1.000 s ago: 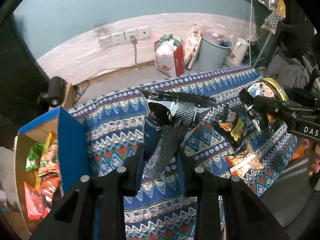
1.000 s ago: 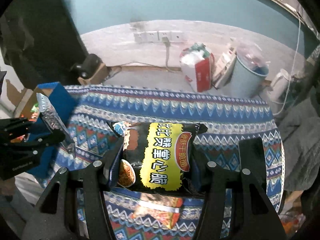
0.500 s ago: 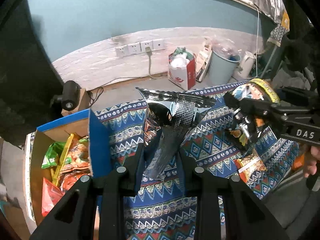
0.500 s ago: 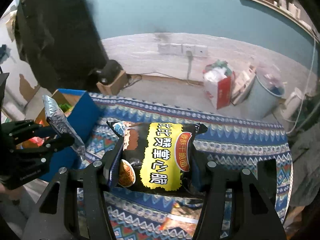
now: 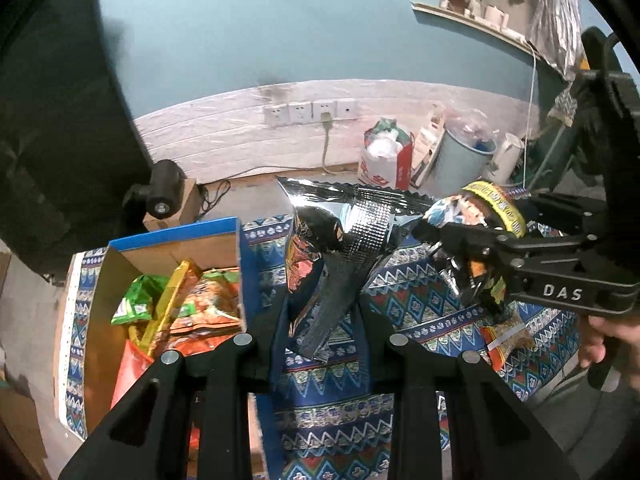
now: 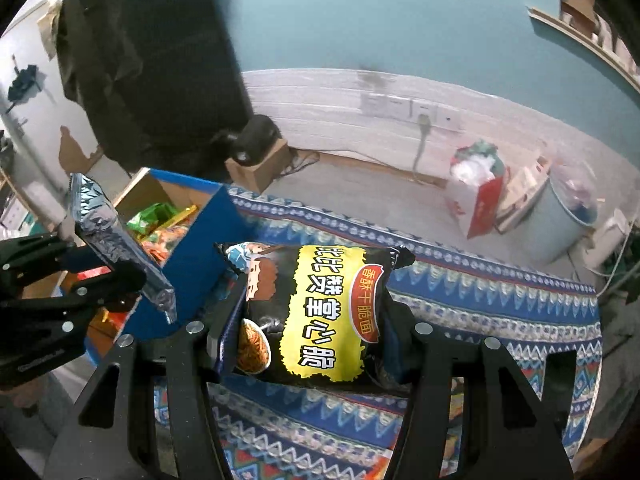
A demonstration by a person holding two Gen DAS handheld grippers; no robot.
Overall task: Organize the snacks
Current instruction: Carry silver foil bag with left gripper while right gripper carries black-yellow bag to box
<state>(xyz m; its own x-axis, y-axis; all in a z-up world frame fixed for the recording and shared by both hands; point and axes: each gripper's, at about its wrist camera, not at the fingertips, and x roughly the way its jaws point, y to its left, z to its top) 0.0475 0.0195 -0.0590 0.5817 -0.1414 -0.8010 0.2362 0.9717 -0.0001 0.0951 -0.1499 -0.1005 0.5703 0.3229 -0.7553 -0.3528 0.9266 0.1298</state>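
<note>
My left gripper (image 5: 320, 312) has its 2 fingers pinched nearly together on a silver foil packet (image 5: 340, 240), which stands up out of the jaws, clear of the cloth, just beside the right wall of the blue box (image 5: 244, 276). My right gripper (image 6: 316, 328) has its fingers set about half apart, clamping a black and yellow noodle bag (image 6: 320, 312) by its 2 side edges; the bag is lifted above the cloth, to the right of the box. In the left wrist view I see that same gripper side-on, with a hand (image 5: 608, 340) on its handle.

The blue box stands open at the left end of the patterned cloth (image 5: 328, 404) and already holds green, orange and red snack packs (image 5: 192, 304). 1 more orange pack (image 5: 508, 340) lies on the cloth, well to the right of the box.

Beyond the box I see a teal wall (image 5: 280, 20), a pale panel with 4 sockets (image 5: 308, 112), a red and white bag (image 5: 384, 160) and a pale bucket (image 5: 460, 160) on the floor.
</note>
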